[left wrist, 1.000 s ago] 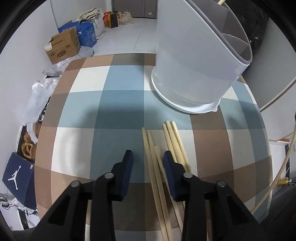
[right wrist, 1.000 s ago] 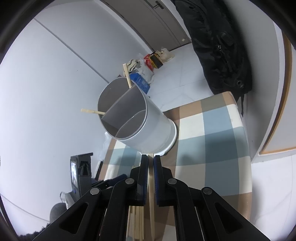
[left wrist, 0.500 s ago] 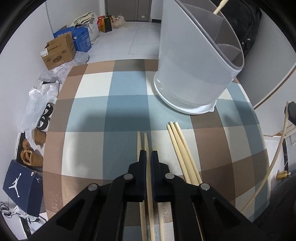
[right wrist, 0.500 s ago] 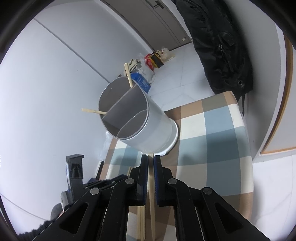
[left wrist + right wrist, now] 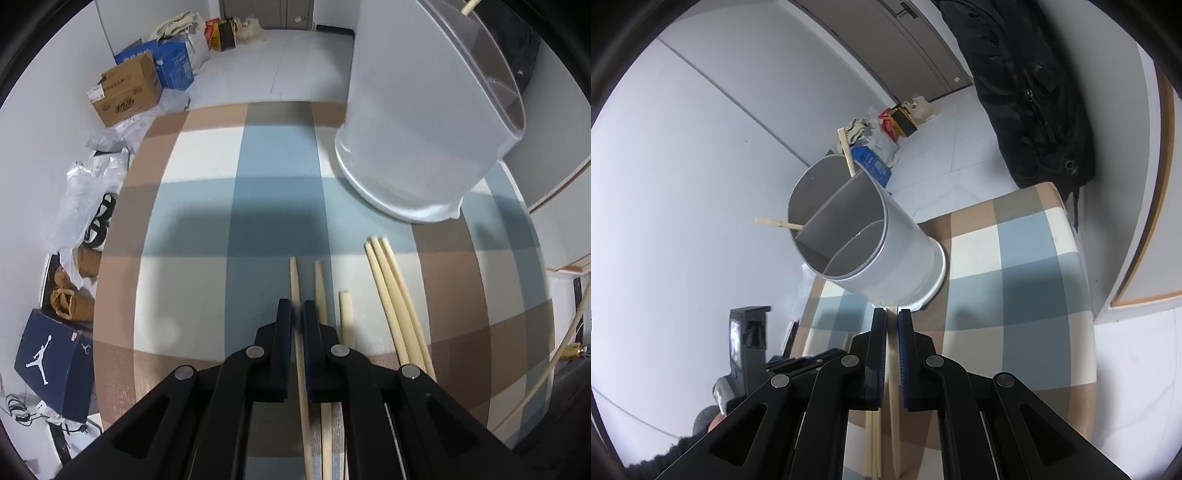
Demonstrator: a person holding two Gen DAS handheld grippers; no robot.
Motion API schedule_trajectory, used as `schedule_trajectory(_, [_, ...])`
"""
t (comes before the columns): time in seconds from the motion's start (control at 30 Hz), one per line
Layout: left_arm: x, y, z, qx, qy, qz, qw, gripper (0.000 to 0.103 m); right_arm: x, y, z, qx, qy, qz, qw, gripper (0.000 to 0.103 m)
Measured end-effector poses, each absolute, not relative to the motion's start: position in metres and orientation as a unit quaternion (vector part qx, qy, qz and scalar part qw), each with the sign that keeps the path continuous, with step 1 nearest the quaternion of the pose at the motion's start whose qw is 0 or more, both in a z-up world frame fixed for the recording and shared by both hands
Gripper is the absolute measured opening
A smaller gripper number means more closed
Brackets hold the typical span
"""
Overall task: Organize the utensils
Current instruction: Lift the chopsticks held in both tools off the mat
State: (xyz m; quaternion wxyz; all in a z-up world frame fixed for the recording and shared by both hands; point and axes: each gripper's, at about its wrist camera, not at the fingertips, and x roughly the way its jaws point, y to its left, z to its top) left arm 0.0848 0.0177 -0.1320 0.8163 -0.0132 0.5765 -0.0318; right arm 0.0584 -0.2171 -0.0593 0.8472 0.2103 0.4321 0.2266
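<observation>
So, one chopstick [image 5: 300,354] is pinched by the left gripper [image 5: 298,314], another chopstick [image 5: 893,373] clamped in the right gripper [image 5: 892,325]. Each should be lifted, tipped upright, and dropped into the holder [image 5: 871,236] beyond.

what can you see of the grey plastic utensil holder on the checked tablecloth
The grey plastic utensil holder is a tall, smooth-walled, roughly oval tub. Inner walls split it into three compartments. It stands in a shallow white drip tray near the far edge of the checked tablecloth. Two pale wooden chopsticks lean out of its rear compartment; the other two look empty. No gripper touches it.
</observation>
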Motion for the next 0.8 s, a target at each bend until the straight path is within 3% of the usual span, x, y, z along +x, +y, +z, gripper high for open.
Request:
schedule_trajectory(0.5, [0.095, 0.016, -0.13, 0.001, 0.577, -0.042, 0.816, 0.002, 0.061, -0.214, -0.06, 0.198, 0.43, 0.226, 0.851, 0.005])
schedule_trajectory(0.8, [0.074, 0.031, -0.074, -0.058, 0.484, -0.055, 0.871, 0.002, 0.058, -0.21, -0.054, 0.185, 0.408, 0.228, 0.865, 0.005])
